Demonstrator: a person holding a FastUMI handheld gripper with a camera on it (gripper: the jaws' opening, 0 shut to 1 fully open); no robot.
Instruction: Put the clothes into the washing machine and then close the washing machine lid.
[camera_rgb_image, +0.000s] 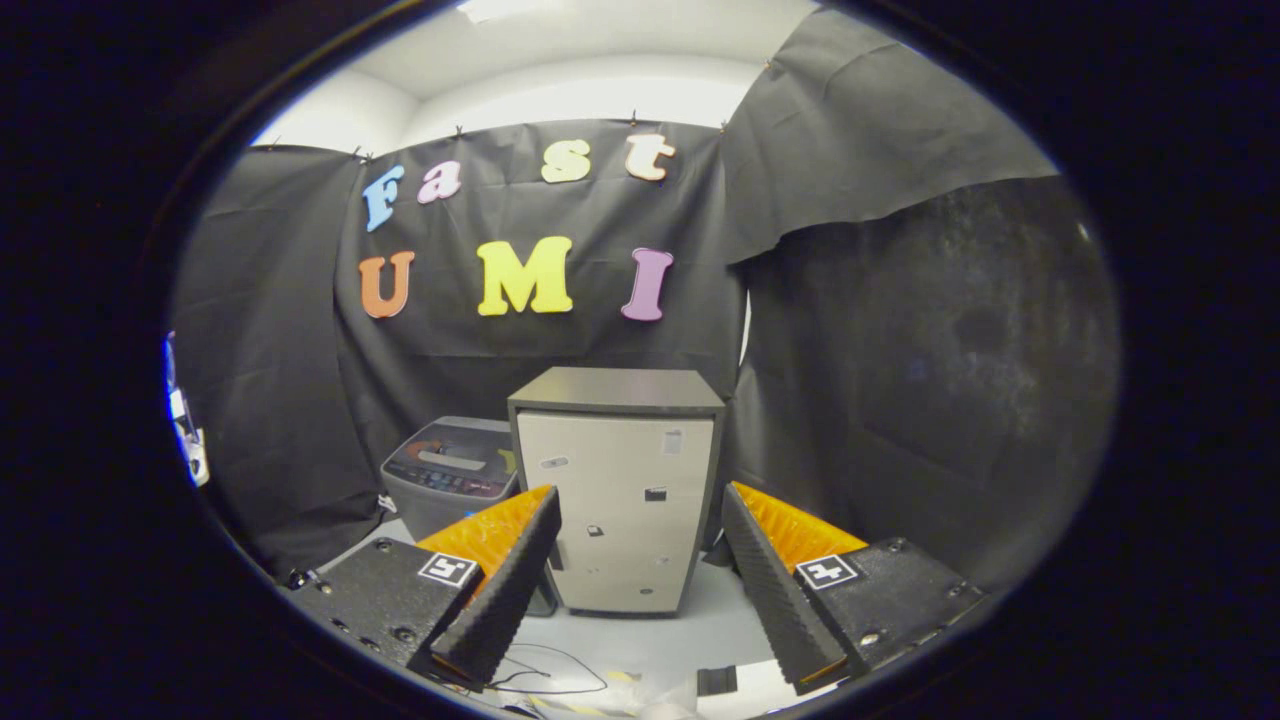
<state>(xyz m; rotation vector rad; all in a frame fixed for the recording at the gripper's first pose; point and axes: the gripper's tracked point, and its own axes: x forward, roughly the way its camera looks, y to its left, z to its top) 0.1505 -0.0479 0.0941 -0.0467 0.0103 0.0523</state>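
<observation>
Booth: black cloth (900, 330) is hung on all sides, and a white ceiling is seen above it.
Surface: a pale table top (690, 620) is seen under the objects; a thin dark cable (560, 680) is laid on it, just ahead of the left finger.
Gripper (640, 545): it is held spread wide, and nothing is pinched between the fingers (500, 590).
Cabinet (625, 500): a tall grey-and-cream box is placed upright beyond the fingers, seen in the gap between them; small stickers are seen on its front.
Washing machine (450, 475): a small grey machine is placed just beside the cabinet, to its left and beyond the left finger; its lid is seen lying flat, closed.
Clothes: it cannot be told where they are.
</observation>
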